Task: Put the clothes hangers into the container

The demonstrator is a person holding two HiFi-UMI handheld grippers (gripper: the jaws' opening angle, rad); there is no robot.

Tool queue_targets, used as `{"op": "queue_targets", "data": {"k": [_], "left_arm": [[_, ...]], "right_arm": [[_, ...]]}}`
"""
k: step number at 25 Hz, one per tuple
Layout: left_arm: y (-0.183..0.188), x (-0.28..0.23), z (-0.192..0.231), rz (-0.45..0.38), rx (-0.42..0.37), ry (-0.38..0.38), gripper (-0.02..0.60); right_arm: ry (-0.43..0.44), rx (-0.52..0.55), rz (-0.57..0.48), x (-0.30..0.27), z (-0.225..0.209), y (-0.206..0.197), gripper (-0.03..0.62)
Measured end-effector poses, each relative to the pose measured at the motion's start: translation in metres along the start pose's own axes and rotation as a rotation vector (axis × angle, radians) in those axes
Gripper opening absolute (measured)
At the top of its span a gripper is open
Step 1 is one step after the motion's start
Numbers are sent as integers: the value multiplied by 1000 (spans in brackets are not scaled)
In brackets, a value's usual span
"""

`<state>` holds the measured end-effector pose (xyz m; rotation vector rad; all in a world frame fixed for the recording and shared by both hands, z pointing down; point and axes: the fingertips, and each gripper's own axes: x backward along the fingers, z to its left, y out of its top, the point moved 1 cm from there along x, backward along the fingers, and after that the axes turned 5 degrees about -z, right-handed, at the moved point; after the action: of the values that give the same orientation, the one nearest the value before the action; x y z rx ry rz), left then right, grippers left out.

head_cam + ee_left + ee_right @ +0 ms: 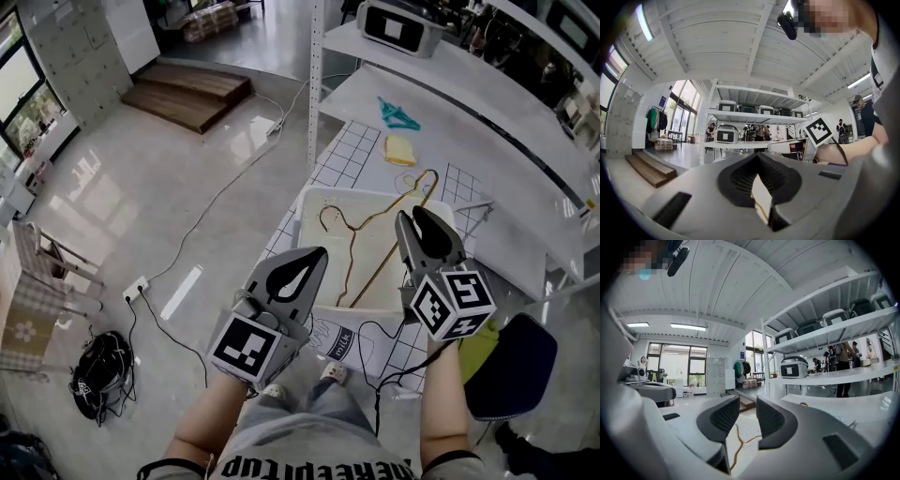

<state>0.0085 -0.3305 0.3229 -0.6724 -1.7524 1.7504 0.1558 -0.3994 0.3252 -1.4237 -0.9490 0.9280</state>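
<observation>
A white container (pixel 313 208) stands on a grid mat in front of me in the head view. Thin gold wire hangers (pixel 373 231) lie in it, and one hook (pixel 427 177) sticks up over the far rim. A teal hanger (pixel 398 115) lies on the low white shelf behind. My right gripper (pixel 413 216) hovers over the container's right side, open and holding nothing; a gold hanger (pixel 735 442) shows below through the gap between the jaws (pixel 747 403). My left gripper (pixel 318 254) hangs over the container's near left corner with its tips together (pixel 758 155), holding nothing.
A yellow pad (pixel 400 150) lies on the mat beyond the container. A white rack post (pixel 315 84) rises at the back left, and a grey case (pixel 397 26) sits on the shelf. A blue seat (pixel 511 364) is at my right. A cable (pixel 216 202) crosses the floor.
</observation>
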Motion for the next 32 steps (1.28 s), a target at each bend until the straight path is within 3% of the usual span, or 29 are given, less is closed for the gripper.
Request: {"op": "queue_targets", "data": {"k": [16, 27, 32], "left_arm": [[2, 10, -39, -35, 3, -111, 12], [8, 42, -59, -98, -26, -186, 12], [12, 56, -72, -102, -26, -220, 12]], "right_arm": [[-4, -5, -18, 56, 23, 4, 110], [-52, -15, -44, 104, 63, 6, 0], [-64, -16, -50, 127, 83, 10, -3]]}}
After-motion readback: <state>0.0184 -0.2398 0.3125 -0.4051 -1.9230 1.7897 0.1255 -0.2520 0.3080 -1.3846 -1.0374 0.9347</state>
